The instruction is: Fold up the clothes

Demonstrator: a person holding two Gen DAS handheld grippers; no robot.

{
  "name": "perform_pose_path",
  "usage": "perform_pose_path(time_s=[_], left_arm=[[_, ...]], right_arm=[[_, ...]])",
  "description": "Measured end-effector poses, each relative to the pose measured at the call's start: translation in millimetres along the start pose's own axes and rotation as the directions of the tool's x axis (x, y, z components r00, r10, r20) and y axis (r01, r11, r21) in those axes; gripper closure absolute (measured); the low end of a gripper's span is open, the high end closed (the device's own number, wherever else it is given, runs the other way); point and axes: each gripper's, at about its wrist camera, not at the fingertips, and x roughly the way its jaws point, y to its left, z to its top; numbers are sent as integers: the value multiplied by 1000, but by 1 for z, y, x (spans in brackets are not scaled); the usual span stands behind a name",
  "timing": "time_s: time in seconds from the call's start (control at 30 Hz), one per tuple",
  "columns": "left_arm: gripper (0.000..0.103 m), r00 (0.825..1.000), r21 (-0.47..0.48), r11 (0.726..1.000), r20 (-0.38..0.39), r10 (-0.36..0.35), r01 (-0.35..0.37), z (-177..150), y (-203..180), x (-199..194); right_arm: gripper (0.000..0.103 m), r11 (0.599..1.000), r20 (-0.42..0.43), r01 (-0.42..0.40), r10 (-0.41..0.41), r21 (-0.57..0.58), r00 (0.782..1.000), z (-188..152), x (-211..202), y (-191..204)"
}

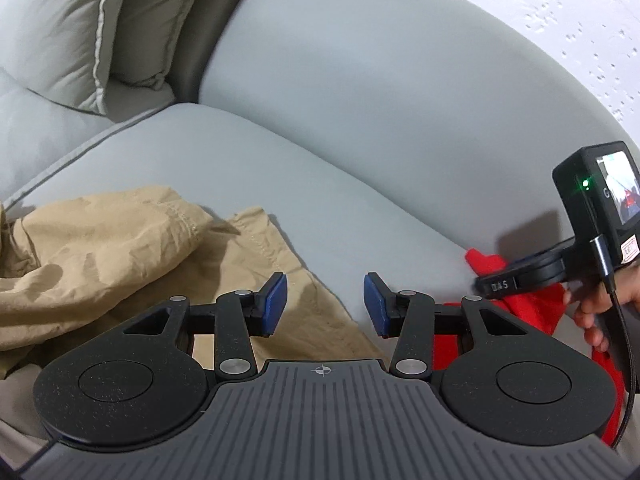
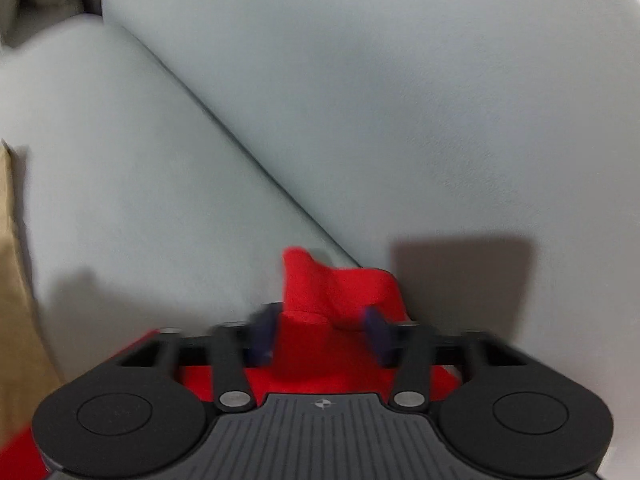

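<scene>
Where the pale grey sofa seat (image 1: 280,184) meets its backrest (image 1: 400,80), two garments are on record. Item one: tan garment (image 1: 100,256), crumpled, lying on the seat at the left, one stitched hem edge turned up; it reaches under the left gripper (image 1: 325,306). Item two: red garment (image 2: 332,300), bunched against the crease between seat and backrest at the right, well apart from the tan piece's main heap.

Left gripper: blue pads (image 1: 276,300) set apart with an empty gap between them, nothing held; it hangs over the edge of the tan garment and bare seat.

Right gripper (image 2: 320,334): its own view is blurred; a raised fold of red cloth stands between the pads. Whether the pads press the fold cannot be told. In the left view a hand (image 1: 600,312) grips its handle.

Also present: grey piped cushion (image 1: 80,20) at upper left.
</scene>
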Motion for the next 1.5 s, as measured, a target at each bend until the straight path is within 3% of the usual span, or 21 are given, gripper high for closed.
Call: perform_pose_path(time_s=[0.07,0.17,0.2,0.3,0.37,0.47,0.6,0.7,0.77,0.8,0.83,0.97,1.1,1.2,1.33,1.5], left_arm=[[56,1000,-17,1000,6,-8,8,0,2,-1],[56,999,-24,999,27,-22,22,-1,-1,-7],[56,999,-24,999,38,-25,26,-1,-2,-10],[56,997,-30,999,73,-32,34,-1,-3,-18],[56,996,-35,999,86,-29,32,-1,-1,-20],[55,995,-57,998,101,-21,27,3,5,-22],[55,994,-83,996,104,-12,20,7,12,-20],[55,995,-92,996,96,-2,11,8,15,-16],[56,996,-81,997,91,2,6,8,15,-13],[55,996,-76,997,91,5,1,8,15,-13],[55,996,-72,997,91,10,-3,8,15,-12],[55,996,-73,997,88,19,-12,8,13,-12],[55,995,-45,999,100,19,-15,9,7,-17],[55,992,-9,1000,127,21,-20,8,1,-25],[55,986,108,994,167,13,-31,-9,-17,-50],[54,997,225,974,78,-20,2,-45,-36,-103]], right_arm=[[95,998,91,47,-51,48,995,7,-24,-5],[95,990,267,28,-63,136,962,23,-72,-22],[95,985,331,24,-80,169,940,31,-91,-29],[95,950,499,41,-199,309,844,60,-148,-50],[95,928,529,44,-250,371,811,76,-163,-57],[95,902,524,59,-301,428,797,100,-163,-60],[95,891,498,67,-311,449,810,116,-146,-56],[92,902,480,98,-314,421,819,127,-127,-30],[77,902,461,139,-336,410,822,134,-113,-16],[59,901,453,153,-344,406,822,137,-109,-13],[48,903,456,156,-344,401,820,138,-111,-13],[34,915,489,137,-324,380,810,133,-132,-15],[29,928,505,61,-254,367,825,103,-164,-24],[26,936,511,-25,-168,350,843,50,-192,-31],[25,936,452,-92,-77,340,889,-48,-218,-37],[23,911,311,-135,8,389,950,-231,-246,-36]])
